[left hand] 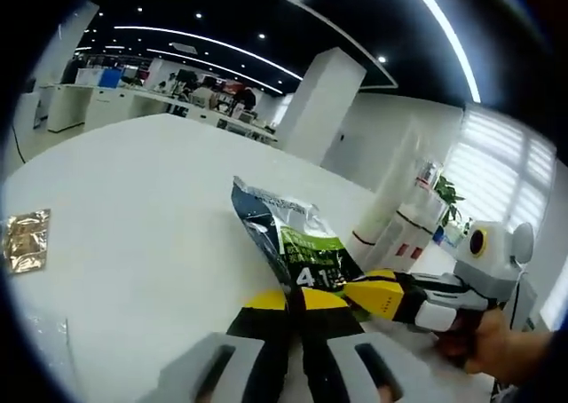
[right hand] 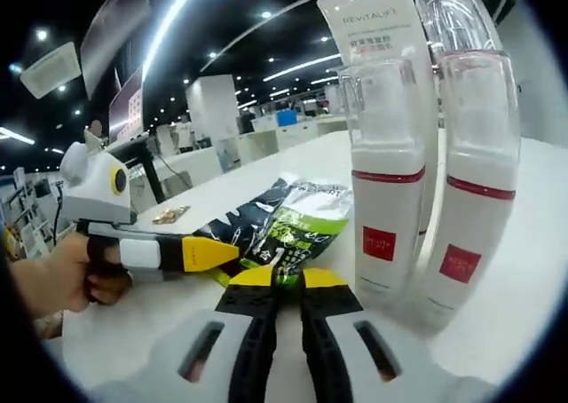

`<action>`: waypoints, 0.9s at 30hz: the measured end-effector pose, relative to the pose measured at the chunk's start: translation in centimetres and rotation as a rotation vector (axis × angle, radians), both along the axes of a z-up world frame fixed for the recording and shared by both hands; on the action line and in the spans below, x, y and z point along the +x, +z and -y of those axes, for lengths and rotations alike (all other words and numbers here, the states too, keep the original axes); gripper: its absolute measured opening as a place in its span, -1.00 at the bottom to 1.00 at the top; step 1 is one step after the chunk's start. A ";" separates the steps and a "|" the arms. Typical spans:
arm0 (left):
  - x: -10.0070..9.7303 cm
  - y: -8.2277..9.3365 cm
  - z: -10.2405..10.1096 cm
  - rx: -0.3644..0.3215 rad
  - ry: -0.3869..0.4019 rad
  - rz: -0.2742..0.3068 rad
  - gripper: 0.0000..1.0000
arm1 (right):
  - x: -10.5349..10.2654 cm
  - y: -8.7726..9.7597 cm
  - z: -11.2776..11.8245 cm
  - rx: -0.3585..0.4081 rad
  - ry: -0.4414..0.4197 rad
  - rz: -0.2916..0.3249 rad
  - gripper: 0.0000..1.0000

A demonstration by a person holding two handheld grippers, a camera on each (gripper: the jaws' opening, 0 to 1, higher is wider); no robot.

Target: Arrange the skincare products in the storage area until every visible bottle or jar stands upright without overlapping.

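A green and black foil pouch (left hand: 302,243) rises from my left gripper (left hand: 298,302), whose yellow jaws are shut on its lower edge. My right gripper (left hand: 377,295) comes in from the right and meets the pouch's lower corner. In the right gripper view the same pouch (right hand: 297,221) reaches the yellow tips of my right gripper (right hand: 289,279), which is shut on its near end, while the left gripper (right hand: 206,252) touches its left side. Two white pump bottles with red labels (right hand: 386,181) (right hand: 475,190) stand upright side by side at the right. A white tube (right hand: 377,21) stands behind them.
A small gold sachet (left hand: 27,239) (right hand: 169,214) lies flat on the white table (left hand: 151,199). A hand (left hand: 501,350) holds the right gripper and another hand (right hand: 53,283) holds the left one. Office desks and a white pillar (left hand: 319,101) stand far behind.
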State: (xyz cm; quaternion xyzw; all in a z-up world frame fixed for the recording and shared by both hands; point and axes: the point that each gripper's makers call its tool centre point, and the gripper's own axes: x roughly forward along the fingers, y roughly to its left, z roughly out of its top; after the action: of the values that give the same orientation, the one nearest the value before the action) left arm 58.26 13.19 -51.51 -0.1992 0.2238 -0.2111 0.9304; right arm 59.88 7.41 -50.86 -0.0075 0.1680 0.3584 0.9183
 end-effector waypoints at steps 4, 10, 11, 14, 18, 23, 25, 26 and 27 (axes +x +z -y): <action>-0.5 0.2 0.0 0.058 -0.012 0.047 -0.74 | 0.0 0.4 0.2 -0.008 -0.008 0.032 -0.79; -0.2 0.4 -1.0 0.150 0.023 0.111 -0.19 | -0.1 1.5 0.5 -0.098 -0.031 0.175 -0.82; -0.1 0.6 -1.3 0.155 0.041 0.122 -0.12 | -0.3 2.2 0.3 -0.102 -0.022 0.229 -0.82; -0.1 1.4 -2.3 0.207 0.079 0.192 -0.01 | -0.3 2.2 -0.3 -0.114 0.005 0.246 -0.83; -0.4 3.8 -2.3 0.272 0.094 0.370 -0.05 | 0.0 2.5 -1.5 -0.134 0.043 0.284 -1.00; -1.1 2.6 0.7 0.255 -0.111 0.339 -0.42 | 1.7 2.2 -4.0 -0.178 0.128 0.350 -1.00; -1.2 1.4 1.2 0.215 -0.137 0.240 -0.48 | 1.6 1.1 -5.4 -0.183 0.190 0.305 -1.00; -0.8 0.9 0.8 0.242 -0.129 0.198 -0.49 | 1.8 0.6 -5.3 -0.208 0.183 0.288 -1.00; -0.6 0.5 0.7 0.250 -0.126 0.170 -0.48 | 1.9 0.3 -5.2 -0.214 0.182 0.269 -1.00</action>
State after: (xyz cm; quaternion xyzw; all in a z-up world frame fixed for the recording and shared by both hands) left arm 57.62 12.54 -51.00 -0.0489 0.1810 -0.2556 0.9484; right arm 61.74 12.65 -50.60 -0.1682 0.0794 0.4160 0.8901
